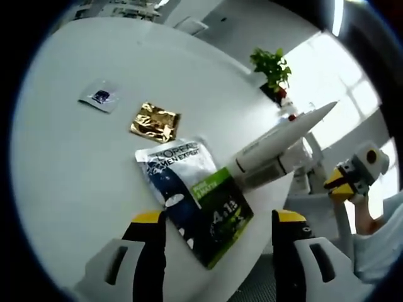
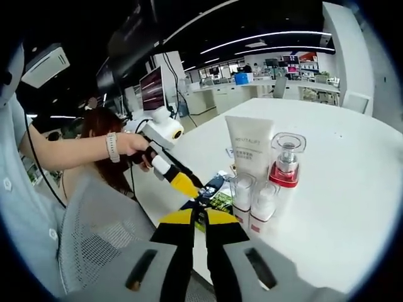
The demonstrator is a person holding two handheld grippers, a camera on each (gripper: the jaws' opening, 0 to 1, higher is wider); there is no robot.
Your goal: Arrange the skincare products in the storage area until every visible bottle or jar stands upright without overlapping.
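Hovering with the left tool spread apart over the flat sachet on the surface, white tube toward two o'clock; keeping the right tool pressed together beside upright bottles; risking toppling them sideways.

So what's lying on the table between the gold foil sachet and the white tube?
In the left gripper view, the dark L'Oreal Men Expert pouch lies between the gold foil sachet and the white tube, slightly nearer the camera; bare table surrounds it.
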